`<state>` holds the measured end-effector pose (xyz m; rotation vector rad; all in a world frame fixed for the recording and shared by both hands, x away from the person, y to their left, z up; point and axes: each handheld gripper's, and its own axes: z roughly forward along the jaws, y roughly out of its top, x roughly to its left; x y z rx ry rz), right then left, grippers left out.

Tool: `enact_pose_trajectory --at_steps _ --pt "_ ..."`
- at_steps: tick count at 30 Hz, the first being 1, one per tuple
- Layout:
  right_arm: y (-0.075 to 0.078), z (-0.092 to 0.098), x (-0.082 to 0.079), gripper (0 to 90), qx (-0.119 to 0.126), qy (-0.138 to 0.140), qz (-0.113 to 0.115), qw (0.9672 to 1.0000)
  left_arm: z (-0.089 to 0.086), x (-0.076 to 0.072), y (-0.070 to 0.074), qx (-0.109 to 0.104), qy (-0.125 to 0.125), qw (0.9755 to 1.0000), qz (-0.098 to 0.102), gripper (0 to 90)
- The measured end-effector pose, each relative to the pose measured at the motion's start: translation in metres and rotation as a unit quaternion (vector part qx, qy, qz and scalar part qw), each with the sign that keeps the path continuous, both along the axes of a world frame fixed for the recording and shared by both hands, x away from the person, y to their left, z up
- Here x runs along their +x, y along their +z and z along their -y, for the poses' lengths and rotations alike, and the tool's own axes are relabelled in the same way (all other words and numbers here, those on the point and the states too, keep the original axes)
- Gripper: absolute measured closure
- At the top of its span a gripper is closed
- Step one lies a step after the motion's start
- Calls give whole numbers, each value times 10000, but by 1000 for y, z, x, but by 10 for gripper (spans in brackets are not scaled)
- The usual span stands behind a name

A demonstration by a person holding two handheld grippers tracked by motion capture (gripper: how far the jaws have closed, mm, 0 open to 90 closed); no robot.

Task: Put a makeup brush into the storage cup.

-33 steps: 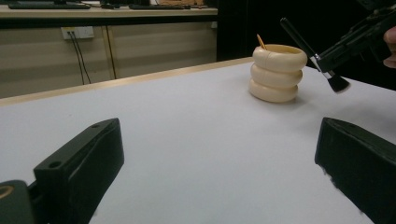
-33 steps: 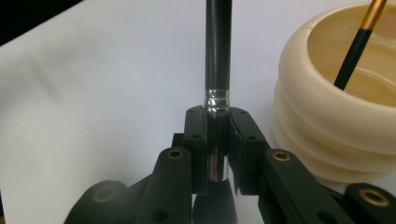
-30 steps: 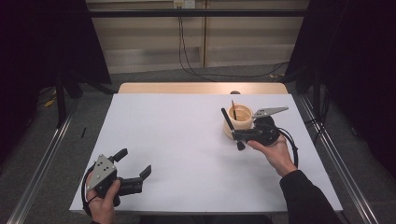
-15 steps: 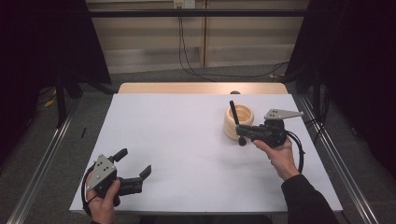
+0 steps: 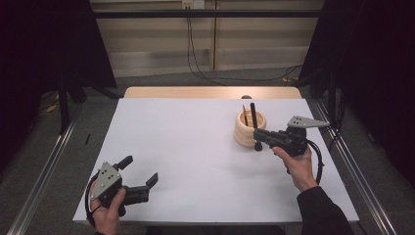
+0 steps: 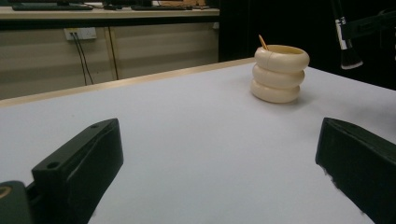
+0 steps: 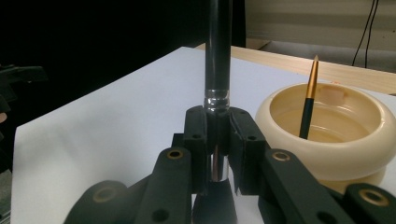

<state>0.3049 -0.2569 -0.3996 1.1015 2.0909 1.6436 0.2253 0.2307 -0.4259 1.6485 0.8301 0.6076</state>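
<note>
The right gripper, clamped on a black-handled makeup brush, carries it beside the cream ribbed ceramic holder near the table's right edge, next lowering it inside, while the left gripper rests open and empty

A recording lab: white-covered table, black curtains, wall sockets, trailing cables.

A rectangular table carries the scene, its top covered by a plain white sheet, with a strip of pale bare wood left showing along the twelve o'clock edge. One thing stands directly on the sheet: a cream holder stacked from three rounded rings, upright, out toward two o'clock from the centre and well in from both the far and right edges. A thin gold-tipped stick leans inside it.
</note>
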Motion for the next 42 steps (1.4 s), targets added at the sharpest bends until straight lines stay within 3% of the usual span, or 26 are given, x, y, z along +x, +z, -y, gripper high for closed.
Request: enact_pose_trajectory --at_steps 25,34,42 --pt "15 -12 -41 785 119 409 229 9988 0 -3 1 -34 -96 9999 38 12" --pt "19 -29 -51 784 137 772 288 9965 1 -3 1 -49 -140 9999 32 12" --pt "18 -50 -49 784 -7 1115 248 9935 3 -3 1 -33 -146 9999 39 14"
